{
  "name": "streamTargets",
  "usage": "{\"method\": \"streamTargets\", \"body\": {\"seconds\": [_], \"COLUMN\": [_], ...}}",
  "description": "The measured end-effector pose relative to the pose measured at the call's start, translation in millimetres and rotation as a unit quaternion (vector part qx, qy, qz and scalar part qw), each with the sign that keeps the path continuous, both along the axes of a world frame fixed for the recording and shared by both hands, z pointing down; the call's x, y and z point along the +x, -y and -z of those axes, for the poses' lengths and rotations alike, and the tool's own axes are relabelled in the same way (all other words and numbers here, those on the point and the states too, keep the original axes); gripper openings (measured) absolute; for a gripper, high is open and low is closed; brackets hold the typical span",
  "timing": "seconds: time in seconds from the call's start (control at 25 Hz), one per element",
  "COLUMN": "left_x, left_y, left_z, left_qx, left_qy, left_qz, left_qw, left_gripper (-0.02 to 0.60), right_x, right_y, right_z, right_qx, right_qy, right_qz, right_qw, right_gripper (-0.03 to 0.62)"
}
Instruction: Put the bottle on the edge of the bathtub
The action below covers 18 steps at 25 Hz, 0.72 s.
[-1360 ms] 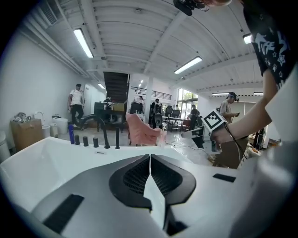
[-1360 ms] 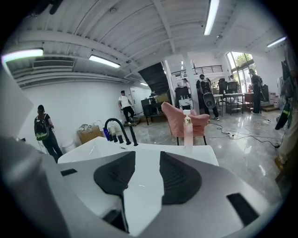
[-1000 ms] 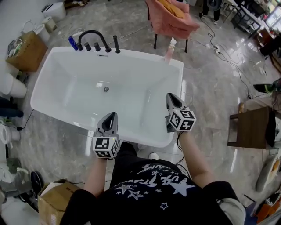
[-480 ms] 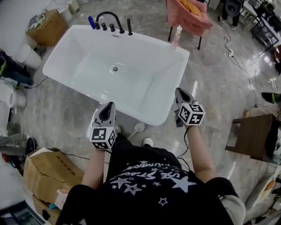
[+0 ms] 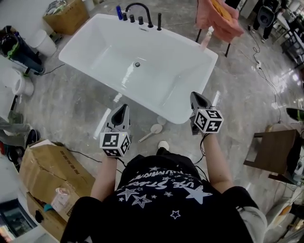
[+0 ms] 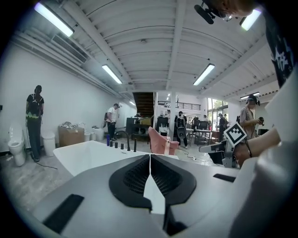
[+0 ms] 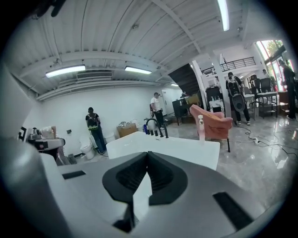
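Note:
The white bathtub (image 5: 194, 92) lies ahead of me in the head view. A pale pink spray bottle (image 5: 205, 39) stands upright on its far right corner; it also shows as the bottle (image 6: 166, 146) and the bottle (image 7: 200, 125) in the two gripper views. My left gripper (image 5: 121, 111) and right gripper (image 5: 195, 98) hover over the floor just short of the tub's near rim, well away from the bottle. Both are shut with nothing between the jaws, as seen at the left gripper (image 6: 150, 160) and right gripper (image 7: 147, 158).
A black faucet (image 5: 140, 9) and a blue bottle (image 5: 119, 12) sit at the tub's far end. A chair with pink cloth (image 5: 223, 16) stands behind the bottle. A cardboard box (image 5: 52, 175) is at my left, a wooden stool (image 5: 273, 152) at right, a ladle-like tool (image 5: 153, 130) on the floor.
The view has pulled back from the tub, which now sits higher in the head view. Both grippers, earlier over the near rim, are now over the floor. The bottle stays put.

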State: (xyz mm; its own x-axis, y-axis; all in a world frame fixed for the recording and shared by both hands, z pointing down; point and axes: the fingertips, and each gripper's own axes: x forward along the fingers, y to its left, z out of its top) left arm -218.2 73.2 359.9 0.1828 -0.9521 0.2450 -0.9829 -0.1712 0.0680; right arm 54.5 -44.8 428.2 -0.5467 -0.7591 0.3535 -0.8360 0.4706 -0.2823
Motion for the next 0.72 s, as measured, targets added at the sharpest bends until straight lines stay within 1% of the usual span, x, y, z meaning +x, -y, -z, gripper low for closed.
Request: {"method": "streamTargets", "body": {"seconds": [0.16, 0.28, 0.4, 0.52, 0.72], "left_x": [-20, -40, -48, -43, -39], "left_y": [-43, -76, -98, -112, -137], "left_z": [11, 8, -4, -13, -19], "left_qx": [0.002, 0.001, -0.008, -0.01, 0.001], "left_qy": [-0.007, -0.022, -0.041, -0.041, -0.041], "left_qz": [-0.016, -0.012, -0.009, -0.025, -0.038], "left_qw": [0.9998, 0.9997, 0.9991, 0.9988, 0.9984], "left_gripper": [0.024, 0.024, 0.023, 0.024, 0.024], "right_x": [-40, -61, -63, -59, -62], "right_y": [-40, -75, -104, -127, -170], "right_z": [27, 33, 33, 29, 21], "right_qx": [0.018, 0.024, 0.022, 0.02, 0.015], "right_qy": [-0.01, -0.018, -0.009, -0.008, -0.011], "right_qz": [0.016, 0.024, 0.008, -0.003, 0.0], "right_qw": [1.0, 0.999, 1.0, 1.0, 1.0], "right_gripper": [0.012, 0.012, 0.012, 0.012, 0.012]}}
